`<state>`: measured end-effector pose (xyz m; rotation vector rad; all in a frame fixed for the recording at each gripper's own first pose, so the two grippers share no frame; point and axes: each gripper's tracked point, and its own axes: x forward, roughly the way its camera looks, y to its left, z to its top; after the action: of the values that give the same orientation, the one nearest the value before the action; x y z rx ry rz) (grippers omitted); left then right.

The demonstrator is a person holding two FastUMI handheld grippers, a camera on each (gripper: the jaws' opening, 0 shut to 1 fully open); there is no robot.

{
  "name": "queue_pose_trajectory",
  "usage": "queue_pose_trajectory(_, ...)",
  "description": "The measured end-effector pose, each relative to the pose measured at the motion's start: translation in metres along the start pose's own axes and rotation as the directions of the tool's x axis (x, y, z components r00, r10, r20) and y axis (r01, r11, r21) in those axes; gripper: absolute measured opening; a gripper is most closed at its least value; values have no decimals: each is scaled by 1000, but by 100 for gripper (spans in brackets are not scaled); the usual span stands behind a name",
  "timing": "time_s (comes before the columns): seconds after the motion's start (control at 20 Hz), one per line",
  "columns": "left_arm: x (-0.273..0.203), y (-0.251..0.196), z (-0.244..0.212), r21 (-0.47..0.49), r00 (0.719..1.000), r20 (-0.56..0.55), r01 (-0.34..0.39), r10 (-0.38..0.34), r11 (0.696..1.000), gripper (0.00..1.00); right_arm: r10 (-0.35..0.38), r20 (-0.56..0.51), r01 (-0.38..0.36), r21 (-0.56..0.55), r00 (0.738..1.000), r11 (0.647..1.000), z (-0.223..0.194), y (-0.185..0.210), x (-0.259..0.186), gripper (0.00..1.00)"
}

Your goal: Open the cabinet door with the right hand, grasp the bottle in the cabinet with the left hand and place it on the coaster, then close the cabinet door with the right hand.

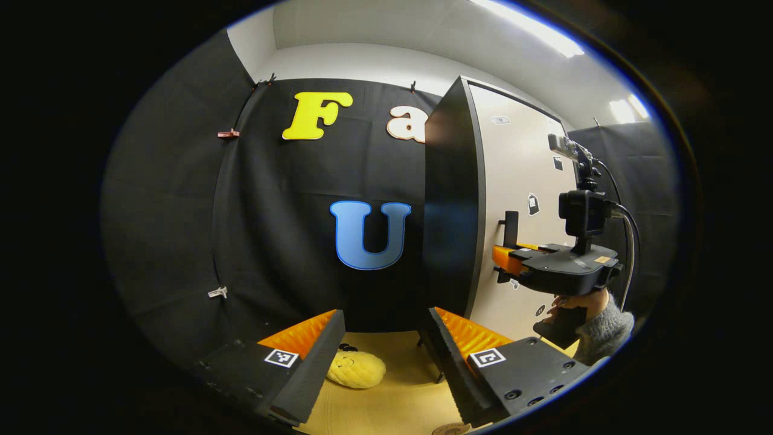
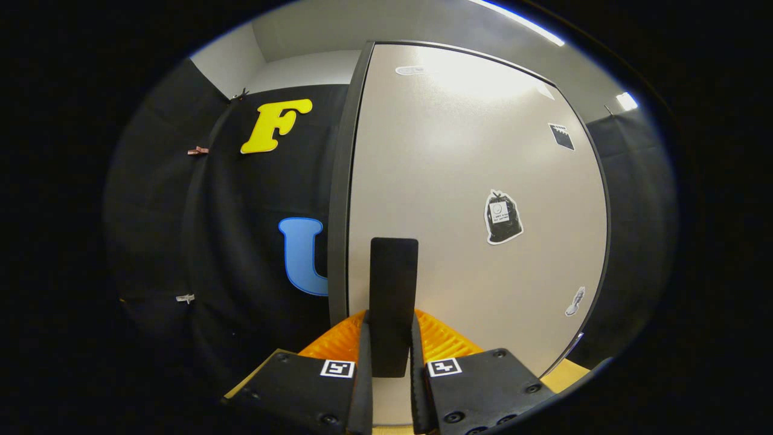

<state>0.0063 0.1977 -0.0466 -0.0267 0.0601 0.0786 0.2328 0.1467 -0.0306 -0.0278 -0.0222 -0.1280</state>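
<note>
Closest to the lens in the right gripper view, the right gripper (image 2: 389, 362) is clamped on the cabinet door's dark upright handle (image 2: 393, 296), one finger pressed to each side of it. Beyond the handle spreads the pale cabinet door (image 2: 471, 181), with a few small stickers ahead and to the right of the fingers, the largest shaped like a black bag (image 2: 503, 216). In the left gripper view, the left gripper (image 1: 386, 356) hangs released, its fingers spread wide with nothing between them, above a yellowish tabletop (image 1: 398, 399). A yellow plush toy (image 1: 356, 369) lies on that surface just ahead of the left finger. Farther off, up and to the right, a hand (image 1: 583, 302) in a grey sleeve holds the right gripper at the door, beside the cabinet's dark side panel (image 1: 450, 199).
</note>
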Motion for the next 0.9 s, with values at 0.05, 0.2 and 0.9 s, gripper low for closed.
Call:
queue_pose_trajectory(0.05, -1, 0, 1, -5, 1000, 2, 0, 0, 1000, 88, 2, 3, -2, -6, 1000, 1000, 1, 0, 0, 29)
queue_pose_trajectory(0.2, -6, 5, -1, -15, 1000, -1, -14, 14, 1000, 91, 14, -11, -14, -18, 1000, 1000, 0, 0, -2, 19)
queue_pose_trajectory(0.9, -29, -29, 13, 16, 999, 27, 26, -26, 1000, 88, 154, -72, -152, 35, 985, 988, 10, -15, -86, 19)
